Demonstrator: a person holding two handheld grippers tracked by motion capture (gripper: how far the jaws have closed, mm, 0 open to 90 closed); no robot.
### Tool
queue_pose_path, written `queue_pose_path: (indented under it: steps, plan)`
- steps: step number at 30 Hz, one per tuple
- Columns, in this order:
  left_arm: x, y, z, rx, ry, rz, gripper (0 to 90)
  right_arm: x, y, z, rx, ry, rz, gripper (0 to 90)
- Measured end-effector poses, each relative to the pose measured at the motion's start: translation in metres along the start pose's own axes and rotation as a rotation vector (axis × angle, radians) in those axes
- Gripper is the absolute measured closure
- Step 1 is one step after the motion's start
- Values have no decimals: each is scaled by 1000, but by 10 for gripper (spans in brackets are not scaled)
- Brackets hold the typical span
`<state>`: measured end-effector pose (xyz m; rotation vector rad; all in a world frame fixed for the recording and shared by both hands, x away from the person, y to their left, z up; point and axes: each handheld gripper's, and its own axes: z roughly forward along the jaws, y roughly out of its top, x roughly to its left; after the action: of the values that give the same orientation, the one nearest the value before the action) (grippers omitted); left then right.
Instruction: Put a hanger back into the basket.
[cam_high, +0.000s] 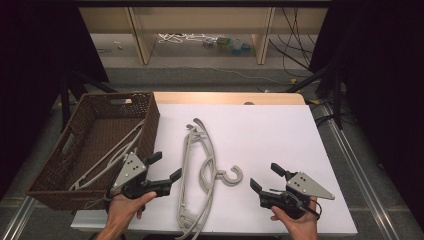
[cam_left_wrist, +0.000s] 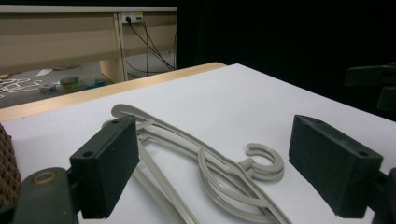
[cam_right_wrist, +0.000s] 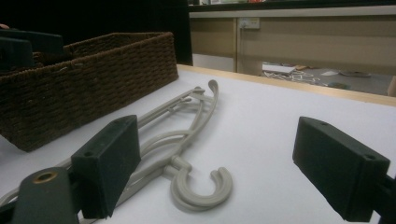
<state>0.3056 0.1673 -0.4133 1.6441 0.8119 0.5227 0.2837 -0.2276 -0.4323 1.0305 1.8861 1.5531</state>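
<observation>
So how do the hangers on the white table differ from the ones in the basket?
The hangers on the table lie flat on the white table between the two open tongs, their hooks pointing toward the right tongs. The hangers in the basket lean slanted inside the brown wicker basket, partly hidden behind the left tongs. Both sets are the same pale grey plastic, and neither is gripped.

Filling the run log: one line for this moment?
left gripper open | right gripper open | hangers on table | basket left
</observation>
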Motion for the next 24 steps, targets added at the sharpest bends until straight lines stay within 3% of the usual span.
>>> queue_pose_path:
  steps: [9, 13, 14, 21, 24]
  plan:
    - [-9, -8, 7, 69, -10, -28, 158, 0, -1, 2, -12, 0, 0, 159]
    - [-21, -8, 14, 149, -49, 43, 159, 0, 0, 0, -8, -4, -1, 159]
    - [-26, -9, 19, 180, -75, 38, 159, -1, 0, 0, 3, -1, -3, 159]
    - [-33, -12, 30, 246, -103, 47, 159, 0, 0, 0, 8, 1, -4, 159]
    - [-39, -15, 36, 307, -150, 53, 160, 0, 0, 1, 12, 0, -4, 159]
